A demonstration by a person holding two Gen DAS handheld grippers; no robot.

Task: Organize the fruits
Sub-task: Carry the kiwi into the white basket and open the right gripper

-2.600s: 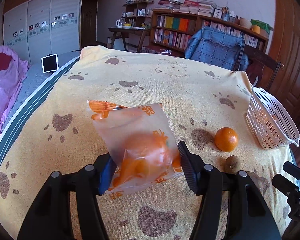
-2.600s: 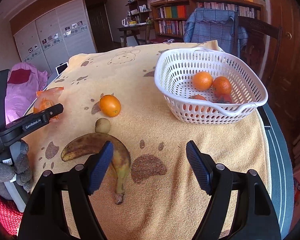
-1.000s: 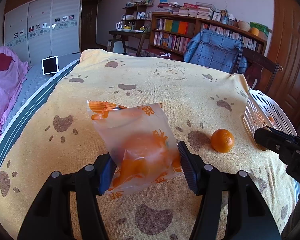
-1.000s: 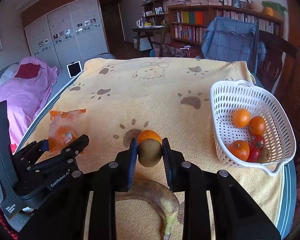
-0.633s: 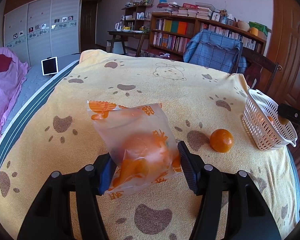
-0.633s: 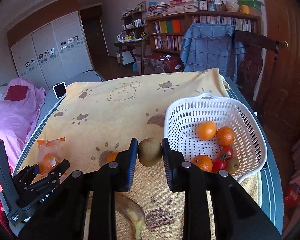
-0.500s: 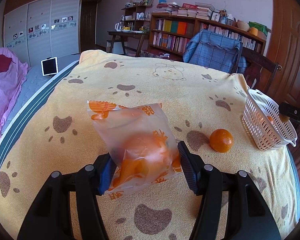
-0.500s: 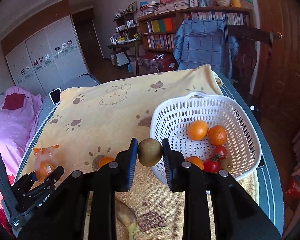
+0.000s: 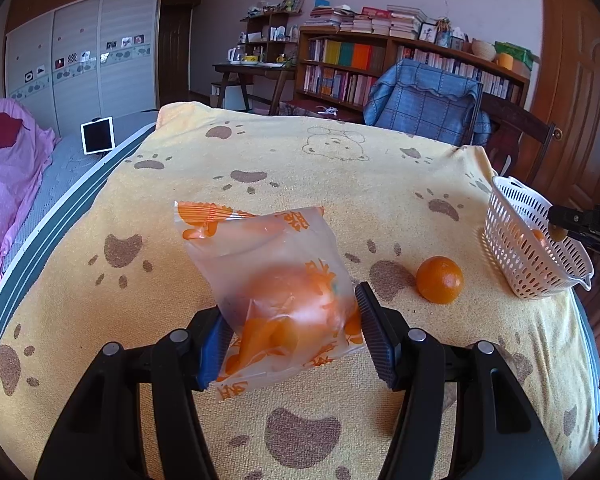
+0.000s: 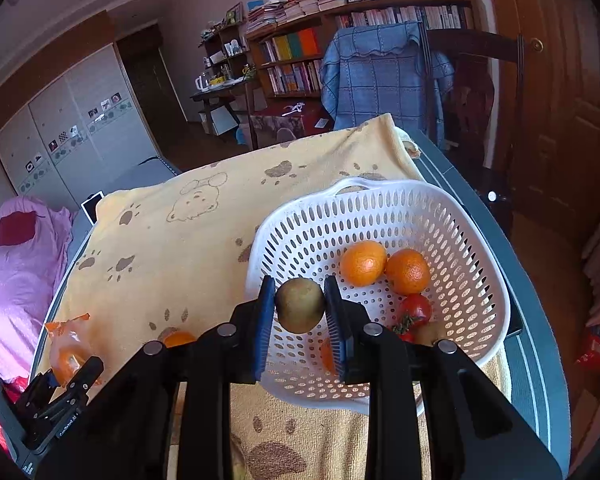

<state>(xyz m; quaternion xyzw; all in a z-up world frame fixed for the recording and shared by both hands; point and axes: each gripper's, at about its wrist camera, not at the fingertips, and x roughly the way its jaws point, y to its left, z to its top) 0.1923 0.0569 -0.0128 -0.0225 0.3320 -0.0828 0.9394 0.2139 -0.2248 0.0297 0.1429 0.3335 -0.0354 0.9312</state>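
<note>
Your right gripper clamps a small brown kiwi between its fingers, poised at centre frame above the near left rim of the white perforated plastic basket; the open well lies ahead and to the right. Your left gripper pinches a clear orange-printed bag of fruit at lower centre, over the yellow paw-print table, well apart from the basket.

The basket is glossy white perforated plastic. The kiwi looks matt and rough; the oranges are dimpled. The bag is translucent, crinkled plastic film. The tablecloth is matt, towel-like cloth.
</note>
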